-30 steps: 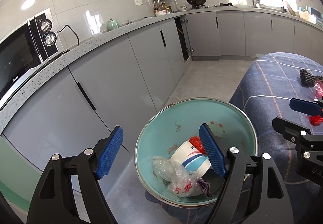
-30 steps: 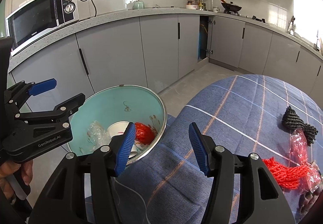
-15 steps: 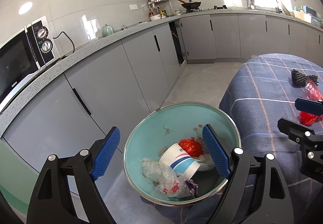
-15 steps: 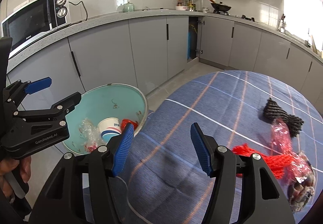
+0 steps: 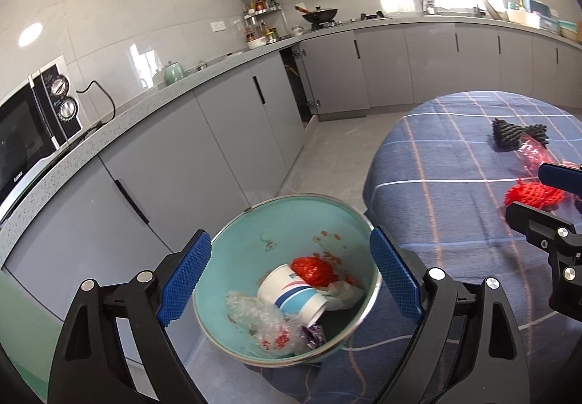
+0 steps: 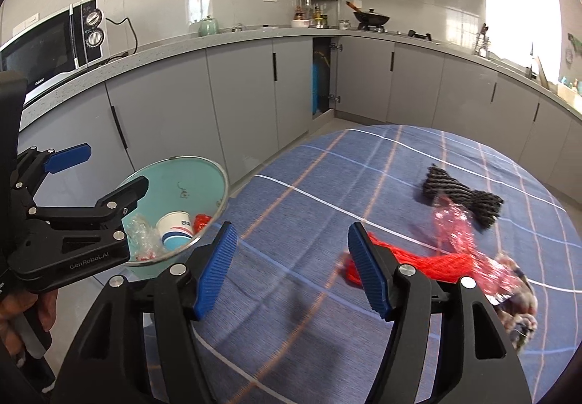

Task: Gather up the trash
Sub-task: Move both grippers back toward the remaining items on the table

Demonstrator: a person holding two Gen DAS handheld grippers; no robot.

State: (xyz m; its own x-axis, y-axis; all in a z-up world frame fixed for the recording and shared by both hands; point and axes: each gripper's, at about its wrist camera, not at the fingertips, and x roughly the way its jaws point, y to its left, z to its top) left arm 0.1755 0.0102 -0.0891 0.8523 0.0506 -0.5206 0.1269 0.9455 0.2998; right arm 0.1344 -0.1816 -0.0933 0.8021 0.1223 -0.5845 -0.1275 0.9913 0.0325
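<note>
A teal bowl (image 5: 276, 240) stands at the table's left edge and holds a paper cup (image 5: 291, 295), a red net wad (image 5: 313, 269) and clear plastic wrap (image 5: 262, 320). It also shows in the right wrist view (image 6: 189, 182). My left gripper (image 5: 287, 276) is open, its fingers either side of the bowl without touching it. My right gripper (image 6: 291, 266) is open and empty above the blue checked cloth. On the cloth lie red netting (image 6: 429, 266), pink crinkled plastic (image 6: 454, 226) and a black rope bundle (image 6: 462, 195).
The round table with the blue checked cloth (image 6: 327, 186) fills the right. Grey kitchen cabinets (image 5: 218, 135) run behind, with a microwave (image 6: 51, 44) on the counter at left. Tiled floor (image 5: 327, 146) lies between the table and the cabinets.
Both grippers have drawn back from the bowl and swung right. The right gripper now faces the red netting and pink plastic. Both stay open.
</note>
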